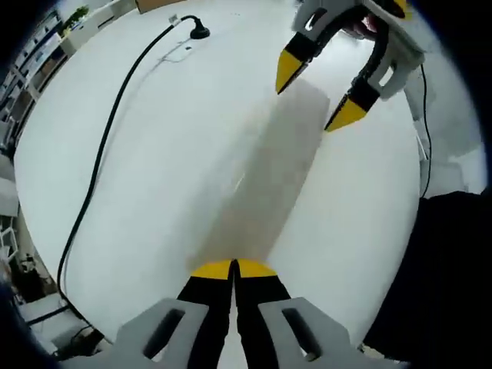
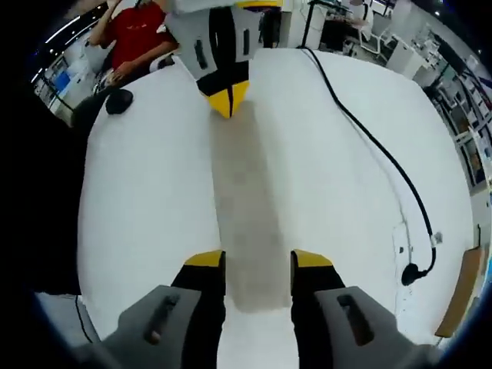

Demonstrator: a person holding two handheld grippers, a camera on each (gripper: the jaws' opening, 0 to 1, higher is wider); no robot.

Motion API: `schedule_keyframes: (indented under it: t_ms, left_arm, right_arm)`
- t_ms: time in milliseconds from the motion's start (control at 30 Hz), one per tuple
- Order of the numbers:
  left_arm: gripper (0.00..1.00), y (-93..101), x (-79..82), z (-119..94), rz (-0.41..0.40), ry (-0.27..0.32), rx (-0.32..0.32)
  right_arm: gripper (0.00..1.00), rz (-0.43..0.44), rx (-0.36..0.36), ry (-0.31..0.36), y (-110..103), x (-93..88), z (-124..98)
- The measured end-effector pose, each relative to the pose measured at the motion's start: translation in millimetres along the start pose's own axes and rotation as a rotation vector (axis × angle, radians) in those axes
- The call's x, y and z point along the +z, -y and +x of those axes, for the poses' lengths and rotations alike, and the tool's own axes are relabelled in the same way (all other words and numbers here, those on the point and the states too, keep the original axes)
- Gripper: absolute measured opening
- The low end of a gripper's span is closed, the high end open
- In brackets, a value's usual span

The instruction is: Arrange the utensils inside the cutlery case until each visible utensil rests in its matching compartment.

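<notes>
We see a white worktop (image 1: 154, 154) with a long pale grey strip, the cutlery case (image 1: 269, 177), lying flat between the two claws; its surface is blurred and we cannot tell its compartments or any utensils on it. In the left gripper view our left claw (image 1: 233, 269) rises from the bottom with its yellow tips pressed together, right at the near end of the grey strip, though we cannot tell whether they pinch its edge. Across the strip, at the upper right of that view, the right claw (image 1: 317, 96) hangs with its yellow-tipped jaws spread wide over the far end. In the right gripper view the right claw (image 2: 257, 260) stands with jaws apart, one on either side of the grey strip's near end, gripping nothing, and the left claw (image 2: 228, 98) points in from the top with tips closed at the strip's far end. A black cable (image 1: 100, 154) runs along the worktop well apart from the case and ends at a black plug (image 2: 413, 274). A person in a red top (image 2: 138, 34) is beyond the worktop's far edge, beside a small dark object (image 2: 118, 101).
</notes>
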State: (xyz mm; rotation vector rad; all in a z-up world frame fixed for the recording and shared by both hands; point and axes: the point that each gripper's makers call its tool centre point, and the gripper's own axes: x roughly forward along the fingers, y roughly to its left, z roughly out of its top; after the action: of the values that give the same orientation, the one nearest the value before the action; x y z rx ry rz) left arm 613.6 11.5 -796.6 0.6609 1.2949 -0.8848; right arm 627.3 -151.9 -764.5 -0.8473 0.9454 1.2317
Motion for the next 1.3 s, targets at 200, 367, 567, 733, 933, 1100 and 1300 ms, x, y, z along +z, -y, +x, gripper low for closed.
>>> schedule_keyframes:
  t_ms: [200,367,567,733,933,1100,1300]
  left_arm:
    - [0.00,0.7,-0.1,0,0.003,-0.001,0.004]
    - [0.00,1.0,-0.4,-1,0.006,-0.007,0.009]
    - [0.00,0.8,-1.1,-1,0.004,-0.006,0.011]
    - [0.00,0.9,-1.2,-1,0.000,-0.005,0.016]
    - [0.00,-0.4,-1.1,-1,-0.037,0.000,0.007]
    - [0.00,1.3,-1.7,-2,-0.007,0.014,0.016]
    - [0.00,-9.4,-2.2,-5,-0.075,0.106,0.000]
  right_arm:
    - [0.00,0.204,0.020,-0.076,-10,-17.9,-1]
    - [0.00,0.186,0.012,-0.194,-14,-31.3,13]
    - [0.00,0.190,0.024,-0.254,-11,-37.0,20]
    - [0.00,0.157,0.009,-0.283,-13,-38.4,22]
    - [0.00,0.234,0.029,-0.269,-9,-40.1,21]
    - [0.00,0.229,0.021,-0.232,-12,-39.2,20]
    - [0.00,0.208,0.005,-0.234,-11,-37.9,21]
